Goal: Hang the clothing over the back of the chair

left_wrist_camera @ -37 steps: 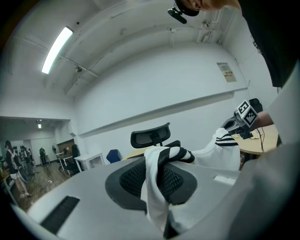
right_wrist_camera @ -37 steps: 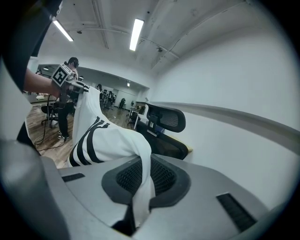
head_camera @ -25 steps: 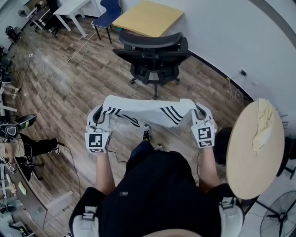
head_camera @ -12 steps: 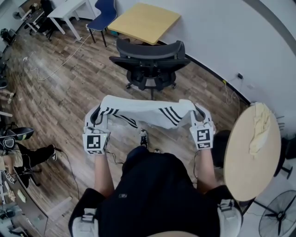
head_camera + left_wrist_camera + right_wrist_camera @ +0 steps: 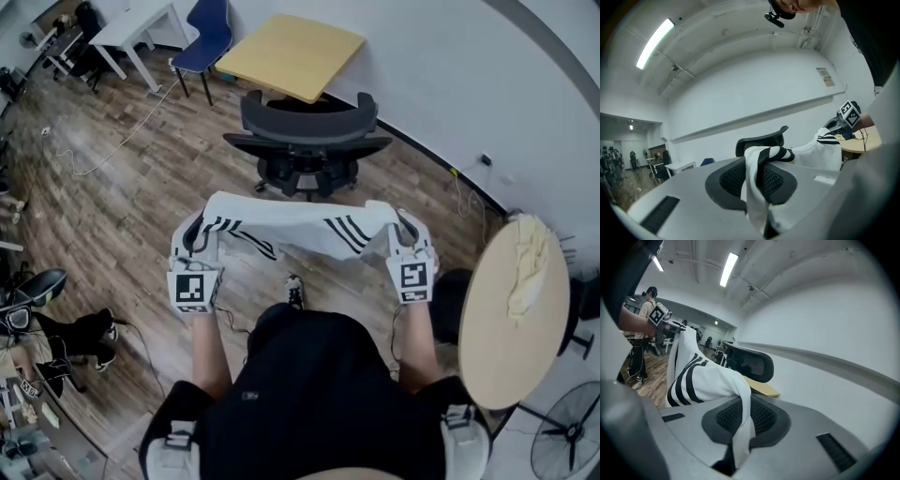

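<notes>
**Office chair** [image 5: 309,141]: black, mesh back, on castors. It stands ahead of both grippers and well apart from them. Nothing hangs on its back.

**Round table** [image 5: 497,352]: pale top, just outside the right gripper. A crumpled cloth [image 5: 527,267] lies on it.

**Clothing** [image 5: 295,223]: white with black stripes. It is stretched as a band from one gripper to the other, clear of the floor and short of the chair.

**Left gripper** [image 5: 194,234]: jaws clamped on the garment's left end. The fabric is bunched over the pad and trails down between them.

**Right gripper** [image 5: 405,228]: jaws likewise clamped, on the right end.

**Step in hand**: the carry towards the chair, as it appears; the draping is not yet done.

**Next move**: probably both ends go forward and up together, kept level. The band should pass over the top of the backrest, centred, then lower until cloth falls on either side. Only then should the jaws release.
</notes>
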